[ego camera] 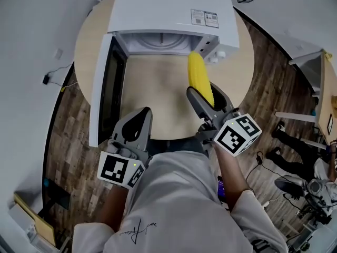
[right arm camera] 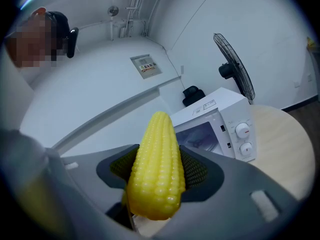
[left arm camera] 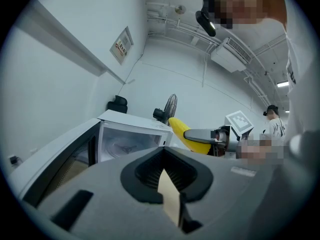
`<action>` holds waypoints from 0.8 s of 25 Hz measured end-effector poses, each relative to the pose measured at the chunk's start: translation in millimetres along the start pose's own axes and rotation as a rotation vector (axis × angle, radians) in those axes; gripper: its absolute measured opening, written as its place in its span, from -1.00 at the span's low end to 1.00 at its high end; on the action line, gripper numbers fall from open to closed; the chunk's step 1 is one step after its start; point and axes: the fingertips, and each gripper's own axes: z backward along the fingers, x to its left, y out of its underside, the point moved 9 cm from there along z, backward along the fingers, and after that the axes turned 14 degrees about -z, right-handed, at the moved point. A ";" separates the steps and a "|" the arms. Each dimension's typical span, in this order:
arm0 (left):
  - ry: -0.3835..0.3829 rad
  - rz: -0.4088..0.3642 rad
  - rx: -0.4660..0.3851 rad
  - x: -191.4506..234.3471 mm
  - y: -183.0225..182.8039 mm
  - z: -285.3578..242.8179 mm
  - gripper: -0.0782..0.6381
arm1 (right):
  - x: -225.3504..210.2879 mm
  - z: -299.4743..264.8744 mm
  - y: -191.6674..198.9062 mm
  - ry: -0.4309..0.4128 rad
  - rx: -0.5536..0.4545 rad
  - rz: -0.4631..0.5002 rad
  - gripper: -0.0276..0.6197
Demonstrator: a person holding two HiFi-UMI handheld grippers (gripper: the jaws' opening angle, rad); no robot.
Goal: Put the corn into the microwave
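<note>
The yellow corn (ego camera: 200, 78) sticks out of my right gripper (ego camera: 206, 93), whose jaws are shut on its lower half. Its tip points at the open cavity of the white microwave (ego camera: 168, 9) at the far side of the round table (ego camera: 158, 88). The microwave door (ego camera: 105, 83) stands swung out to the left. In the right gripper view the corn (right arm camera: 157, 169) fills the jaws, with the microwave (right arm camera: 220, 121) beyond. My left gripper (ego camera: 138, 121) hovers over the table's near edge, shut and empty. In the left gripper view the corn (left arm camera: 182, 130) shows to the right of the microwave (left arm camera: 130, 134).
A black fan (right arm camera: 235, 66) stands behind the microwave. A desk (ego camera: 326, 88) and a person's legs (ego camera: 287, 141) are at the right over wooden floor. Bare tabletop lies between the grippers and the microwave.
</note>
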 end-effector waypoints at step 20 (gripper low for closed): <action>0.029 -0.038 0.030 -11.7 -5.6 -24.2 -0.81 | -36.7 -30.0 14.8 0.049 0.068 0.035 -0.09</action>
